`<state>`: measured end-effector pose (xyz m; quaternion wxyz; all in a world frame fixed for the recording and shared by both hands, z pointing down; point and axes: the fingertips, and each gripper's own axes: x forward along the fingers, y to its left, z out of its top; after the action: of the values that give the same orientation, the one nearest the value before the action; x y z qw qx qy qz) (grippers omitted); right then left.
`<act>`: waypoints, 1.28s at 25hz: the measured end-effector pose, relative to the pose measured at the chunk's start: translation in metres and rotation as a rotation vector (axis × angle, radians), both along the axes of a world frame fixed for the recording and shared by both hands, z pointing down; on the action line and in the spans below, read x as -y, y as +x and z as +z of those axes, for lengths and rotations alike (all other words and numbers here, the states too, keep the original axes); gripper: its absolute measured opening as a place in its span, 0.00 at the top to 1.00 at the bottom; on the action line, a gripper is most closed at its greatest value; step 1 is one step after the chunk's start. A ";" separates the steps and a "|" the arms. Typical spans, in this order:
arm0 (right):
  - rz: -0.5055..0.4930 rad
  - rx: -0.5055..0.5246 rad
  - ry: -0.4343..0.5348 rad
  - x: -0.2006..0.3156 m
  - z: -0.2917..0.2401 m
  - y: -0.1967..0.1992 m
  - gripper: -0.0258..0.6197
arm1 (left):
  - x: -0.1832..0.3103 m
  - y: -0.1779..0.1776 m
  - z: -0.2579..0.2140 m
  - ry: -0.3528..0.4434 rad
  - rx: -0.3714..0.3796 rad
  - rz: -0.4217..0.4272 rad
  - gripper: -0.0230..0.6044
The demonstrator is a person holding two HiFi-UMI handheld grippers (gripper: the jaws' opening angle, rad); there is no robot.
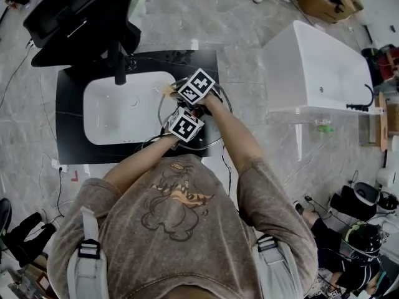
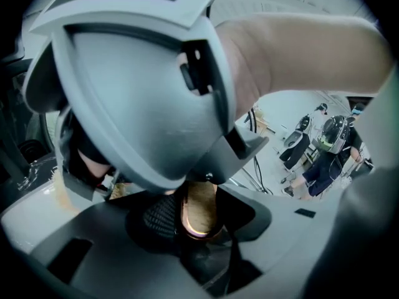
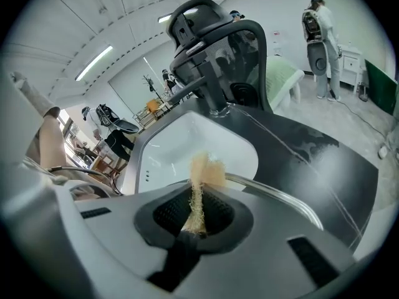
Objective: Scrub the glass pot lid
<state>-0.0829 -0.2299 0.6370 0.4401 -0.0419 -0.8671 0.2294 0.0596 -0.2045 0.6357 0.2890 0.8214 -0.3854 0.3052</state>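
Observation:
The glass pot lid [image 1: 161, 111] is held over the right end of the white sink [image 1: 118, 114], its metal rim [image 3: 283, 197] curving past the jaws in the right gripper view. My left gripper [image 2: 198, 213] is shut on the lid's brown knob [image 2: 199, 207] with its metal collar. The right gripper [image 3: 198, 213], just above the left one and filling most of the left gripper view, is shut on a tan loofah scrubber [image 3: 201, 176]. The scrubber's frayed end [image 1: 167, 91] sticks out at the lid's far edge. Both marker cubes hide the jaws in the head view.
A black tap [image 1: 118, 61] stands behind the sink on the black counter [image 1: 68, 104]. A black office chair [image 1: 75, 17] is beyond it. A white bathtub [image 1: 318, 67] stands to the right. A person [image 1: 355, 242] crouches at the lower right, and cables lie on the floor.

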 end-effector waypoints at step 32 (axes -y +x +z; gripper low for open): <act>0.643 0.401 0.339 -0.007 -0.161 0.121 0.89 | -0.020 -0.078 -0.170 0.255 -0.227 -0.105 0.94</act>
<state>0.0377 -0.2226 0.4758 0.1693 0.2602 -0.9301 0.1963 -0.0183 -0.1845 0.4660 0.2397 0.8594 -0.4283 0.1436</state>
